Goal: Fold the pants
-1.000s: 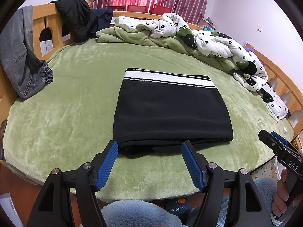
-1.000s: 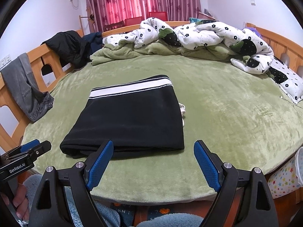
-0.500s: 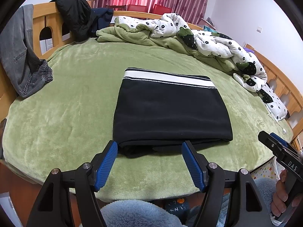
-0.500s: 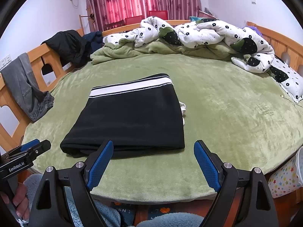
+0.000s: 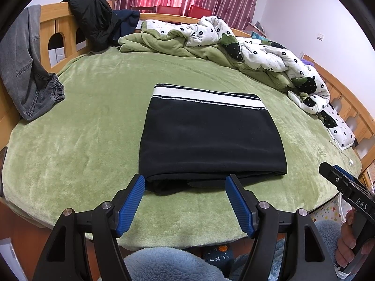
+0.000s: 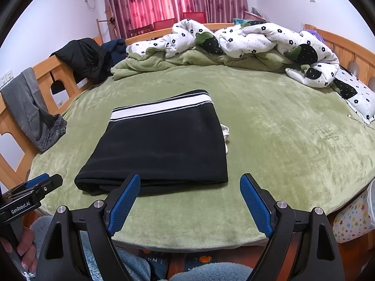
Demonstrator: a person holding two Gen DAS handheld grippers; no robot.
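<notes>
The black pants (image 5: 208, 135) lie folded into a flat rectangle on the green bed, with the white striped waistband on the far side; they also show in the right wrist view (image 6: 164, 145). My left gripper (image 5: 185, 199) is open and empty, held just short of the near folded edge. My right gripper (image 6: 189, 199) is open and empty, near the pants' near right corner. A bit of white cord (image 6: 225, 133) pokes out on the right side of the pants.
A crumpled green and white flowered duvet (image 5: 234, 46) lies along the far side. Grey jeans (image 5: 25, 70) and a black jacket (image 5: 93, 21) hang on the wooden bed rail (image 5: 56, 25) at left. The bed's near edge (image 6: 187, 238) is right below the grippers.
Both grippers have shifted only slightly; the pants lie unchanged.
</notes>
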